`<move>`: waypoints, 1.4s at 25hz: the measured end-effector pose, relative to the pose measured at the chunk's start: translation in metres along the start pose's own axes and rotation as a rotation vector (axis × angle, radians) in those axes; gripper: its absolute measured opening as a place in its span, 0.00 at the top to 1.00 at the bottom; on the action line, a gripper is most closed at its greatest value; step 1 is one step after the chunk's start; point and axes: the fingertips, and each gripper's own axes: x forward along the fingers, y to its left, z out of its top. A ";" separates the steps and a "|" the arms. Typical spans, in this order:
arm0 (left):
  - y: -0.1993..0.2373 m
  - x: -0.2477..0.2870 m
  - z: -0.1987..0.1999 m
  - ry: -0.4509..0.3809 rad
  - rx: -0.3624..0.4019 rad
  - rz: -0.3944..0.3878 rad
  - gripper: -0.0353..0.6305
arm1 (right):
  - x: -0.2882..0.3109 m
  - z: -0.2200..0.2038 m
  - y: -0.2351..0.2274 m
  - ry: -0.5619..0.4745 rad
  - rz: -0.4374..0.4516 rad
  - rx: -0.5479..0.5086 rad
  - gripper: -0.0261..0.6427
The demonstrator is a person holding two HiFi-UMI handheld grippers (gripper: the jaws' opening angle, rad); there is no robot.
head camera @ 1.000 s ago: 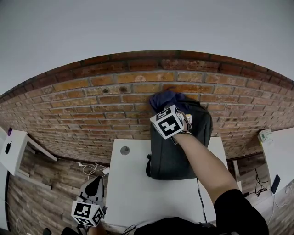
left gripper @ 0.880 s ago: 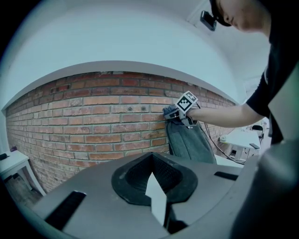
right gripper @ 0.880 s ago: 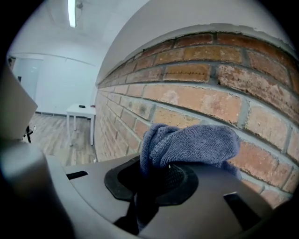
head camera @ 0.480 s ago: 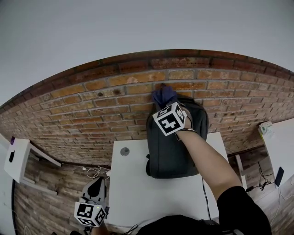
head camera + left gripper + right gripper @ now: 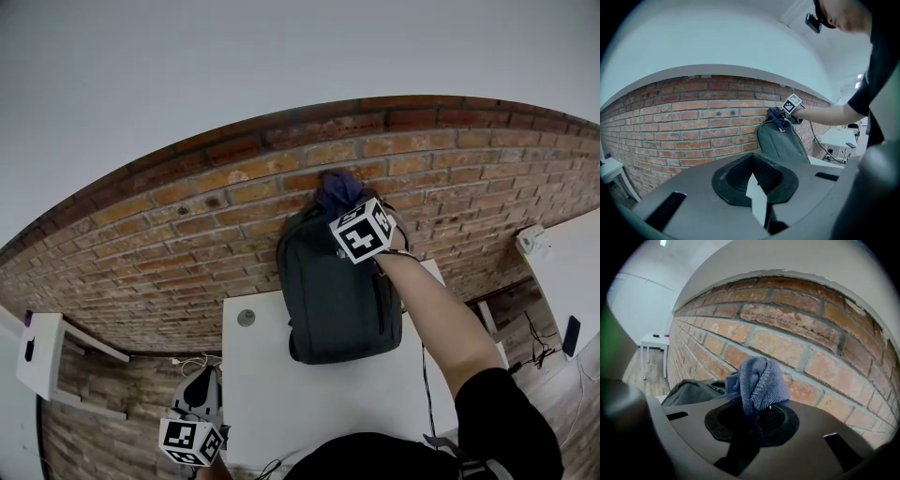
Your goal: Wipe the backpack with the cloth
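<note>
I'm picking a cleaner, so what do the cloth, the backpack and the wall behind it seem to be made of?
Cloth: blue microfibre or terry, judging by its fuzzy pile and stitched edge.
Backpack: probably a woven synthetic fabric, dark grey, matte and softly creased.
Wall: bare red brick with pale mortar joints, rough and chipped.

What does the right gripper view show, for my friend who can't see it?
The right claw pinches a fuzzy blue cloth right up against a red brick wall. The top of a dark backpack peeks out at the left.
</note>
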 end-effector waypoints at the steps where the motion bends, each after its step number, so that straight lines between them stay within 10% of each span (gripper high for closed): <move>1: -0.003 0.001 0.001 -0.001 0.003 -0.004 0.96 | -0.002 -0.006 -0.011 0.011 -0.014 0.009 0.86; 10: -0.016 0.002 0.010 -0.003 0.026 -0.008 0.96 | -0.013 -0.053 -0.075 0.069 -0.090 0.077 0.86; 35: -0.037 0.001 0.016 -0.020 0.034 -0.029 0.96 | -0.043 -0.144 -0.076 0.166 -0.110 0.085 0.86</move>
